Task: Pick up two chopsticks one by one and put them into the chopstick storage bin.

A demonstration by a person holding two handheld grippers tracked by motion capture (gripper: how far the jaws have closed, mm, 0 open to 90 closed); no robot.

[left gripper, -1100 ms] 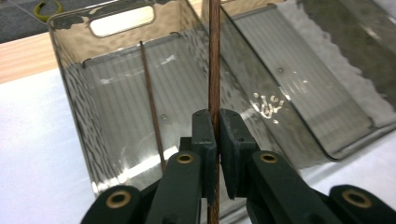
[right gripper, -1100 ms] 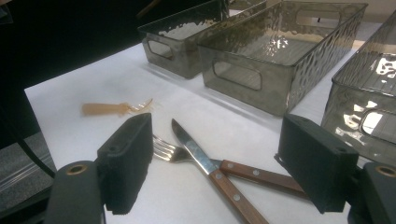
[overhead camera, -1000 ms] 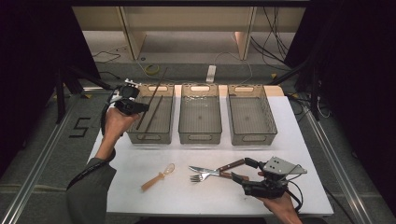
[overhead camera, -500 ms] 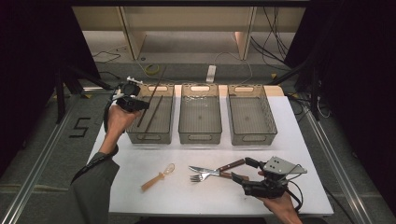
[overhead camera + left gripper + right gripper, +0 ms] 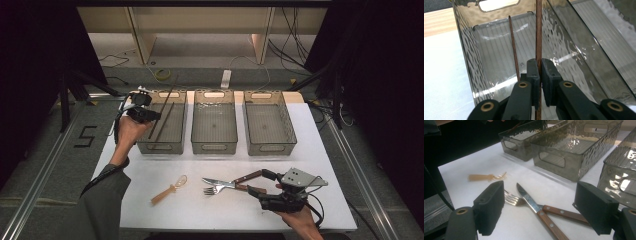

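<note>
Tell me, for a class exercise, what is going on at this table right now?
A person is working with a handheld gripper in each hand. The left gripper is shut on a dark wooden chopstick over the leftmost clear grey plastic bin, where a second chopstick already leans. The right gripper is open around a wooden-handled knife crossing a wooden-handled fork on the white table. A small pale fork lies nearby; the two other bins look empty.

Looks like a lab or recording studio: white table (image 5: 300, 150) ringed by black curtains (image 5: 380, 75), loose cables (image 5: 295, 35) on the far floor, metal rails (image 5: 40, 185) left and right.
</note>
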